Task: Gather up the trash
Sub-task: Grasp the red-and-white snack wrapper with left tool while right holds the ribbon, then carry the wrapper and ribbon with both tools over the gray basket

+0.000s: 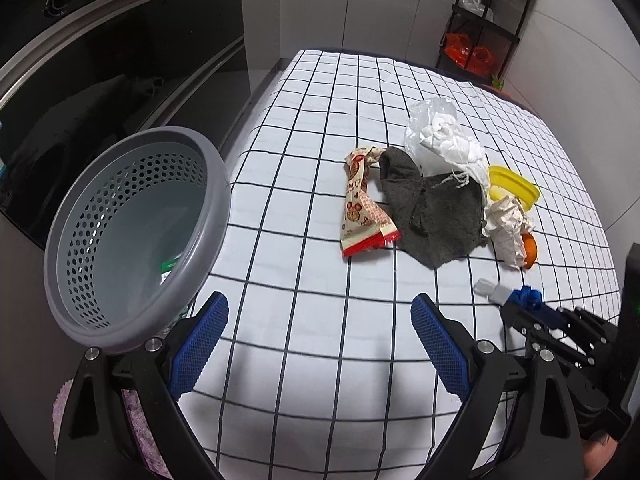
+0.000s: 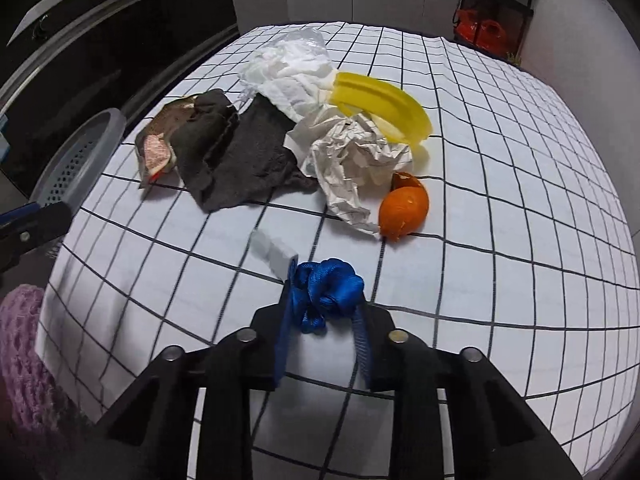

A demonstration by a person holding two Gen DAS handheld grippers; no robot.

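Down at the near edge, the right gripper (image 2: 326,300) has its fingers pinched tight on a knotted blue ribbon (image 2: 328,292), a bunched lump with no clear long axis, held right at the fingertips just above the checked tablecloth (image 2: 500,280). Just ahead and left of those tips lies a small white block (image 2: 272,250), flat on the cloth, its long side running away to the left.

Over on the other side, the left gripper (image 1: 320,344) hangs with its blue pads (image 1: 200,344) spread wide and nothing between them, only bare cloth below. Just left of its left finger, a grey perforated basket (image 1: 136,236) is tilted so its mouth faces the camera, at the table's edge.

Further out beyond the right fingertips sits an orange peel (image 2: 404,206), touching a crumpled sheet of paper (image 2: 356,164). Left of that, a dark grey rag (image 2: 240,156) sprawls flat, overlapping a snack wrapper (image 1: 362,204) whose long axis runs away from the left fingers. Behind the paper, a yellow lid (image 2: 384,104) is propped at a tilt, and a white plastic bag (image 2: 292,68) is heaped beside it.

Beyond the table, grey cabinets (image 1: 380,4) line the wall, a black shelf rack (image 1: 488,16) holds red bags on the far right, and a dark glossy appliance (image 1: 100,60) fills the left.
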